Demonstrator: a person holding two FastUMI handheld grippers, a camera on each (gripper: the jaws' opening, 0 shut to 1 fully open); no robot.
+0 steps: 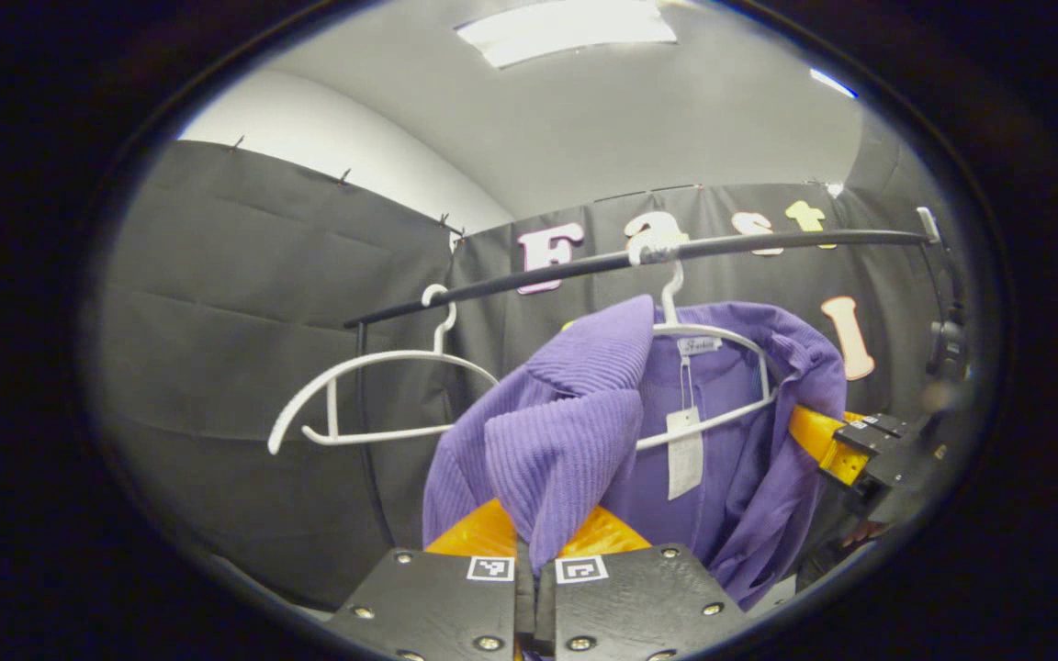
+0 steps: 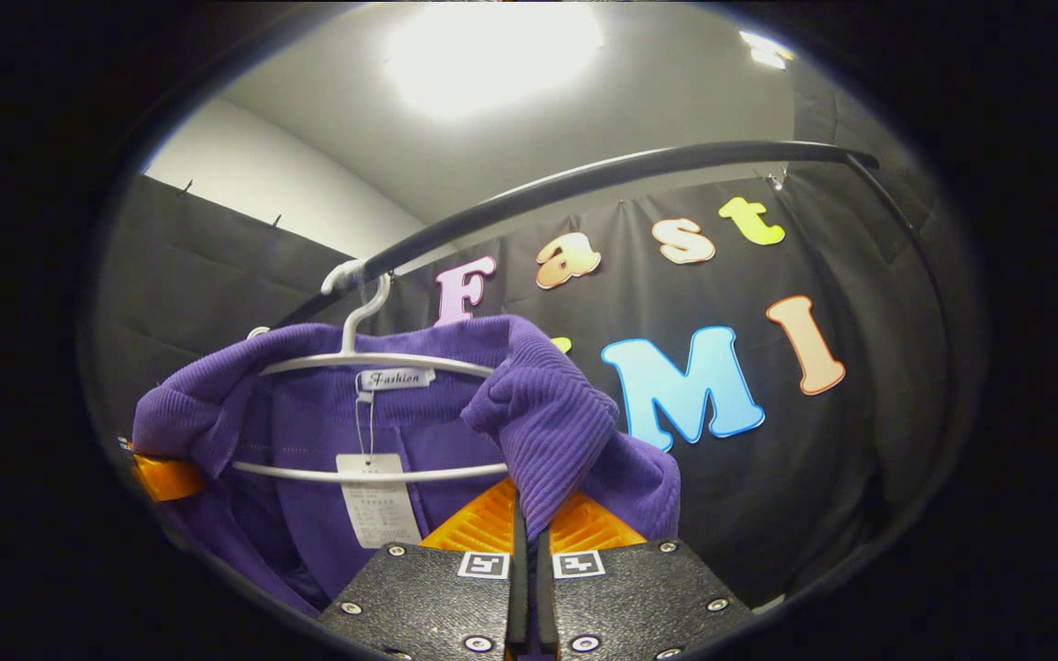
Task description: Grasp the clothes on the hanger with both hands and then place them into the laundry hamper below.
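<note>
The left claw (image 1: 534,542) is pinching a fold of the purple ribbed knit garment (image 1: 584,413) between its two fingers, the cloth rising out of the closed gap in the left gripper view. The right claw (image 2: 529,523) is doing the same at the other shoulder, its fingers pressed together on a bunched ridge of the same knit in the right gripper view. The garment is hanging on a white wire hanger (image 1: 703,335) with both shoulders being lifted off the hanger's ends, a paper tag (image 1: 683,452) dangling at the neck. Beyond it, an empty white plastic hanger (image 1: 373,395) is hanging on the black metal rail (image 1: 768,243).

The knit looks soft, light and stretchy, so it is likely to sag and drag rather than slide stiffly; gripping thick folds at both shoulders seems the right hold, while the neckline could snag on the hanger's hook.
</note>
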